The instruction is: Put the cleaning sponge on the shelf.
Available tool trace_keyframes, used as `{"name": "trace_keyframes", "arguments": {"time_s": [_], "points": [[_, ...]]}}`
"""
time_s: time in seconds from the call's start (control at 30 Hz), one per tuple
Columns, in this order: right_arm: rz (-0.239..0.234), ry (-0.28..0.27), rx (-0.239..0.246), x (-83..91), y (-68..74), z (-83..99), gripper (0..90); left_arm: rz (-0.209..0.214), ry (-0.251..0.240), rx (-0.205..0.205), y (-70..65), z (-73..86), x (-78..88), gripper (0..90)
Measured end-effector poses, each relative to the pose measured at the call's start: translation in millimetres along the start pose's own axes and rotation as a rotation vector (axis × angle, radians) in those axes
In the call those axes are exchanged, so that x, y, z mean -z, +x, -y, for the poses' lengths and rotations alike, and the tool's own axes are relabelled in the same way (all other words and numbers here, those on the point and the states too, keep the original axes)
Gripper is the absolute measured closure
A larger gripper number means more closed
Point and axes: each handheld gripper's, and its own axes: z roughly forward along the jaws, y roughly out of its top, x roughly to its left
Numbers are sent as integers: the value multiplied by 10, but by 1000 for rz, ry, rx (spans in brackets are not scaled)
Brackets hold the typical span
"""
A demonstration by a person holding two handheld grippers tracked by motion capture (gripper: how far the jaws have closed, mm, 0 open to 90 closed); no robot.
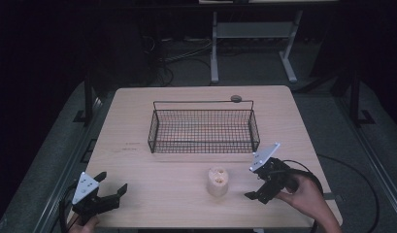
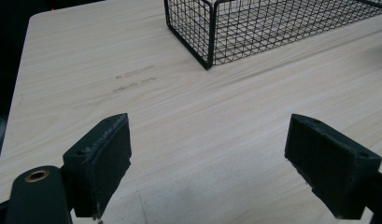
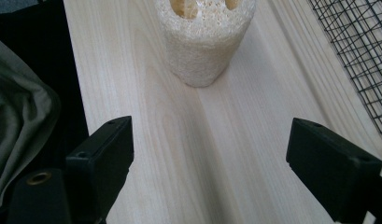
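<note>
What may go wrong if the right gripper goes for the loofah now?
The loofah stands upright and apart from the open right gripper, so one jaw could tip it before the other touches. It sits near the table front edge and might roll off. The basket wall could block a low carry.

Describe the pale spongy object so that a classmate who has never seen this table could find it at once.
Start at the wooden table and find the black wire basket in its middle. Nearer the person than the basket stands a loofah piece, apart from it and left of the right gripper. It is a short, upright, cream cylinder with holes in its top.
</note>
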Motion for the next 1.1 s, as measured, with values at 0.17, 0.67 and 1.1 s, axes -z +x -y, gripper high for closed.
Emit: {"name": "trace_keyframes", "arguments": {"time_s": [0.17, 0.67, 1.1], "points": [[-5, 10, 13, -18, -2, -84, 145, 2, -3, 0, 1, -6, 0, 138], [-35, 53, 63, -138, 15, -407, 145, 3, -1, 6, 13, -5, -5, 138], [-45, 82, 77, -235, 2, -602, 145, 6, -8, 7, 14, -9, -4, 138]]}}
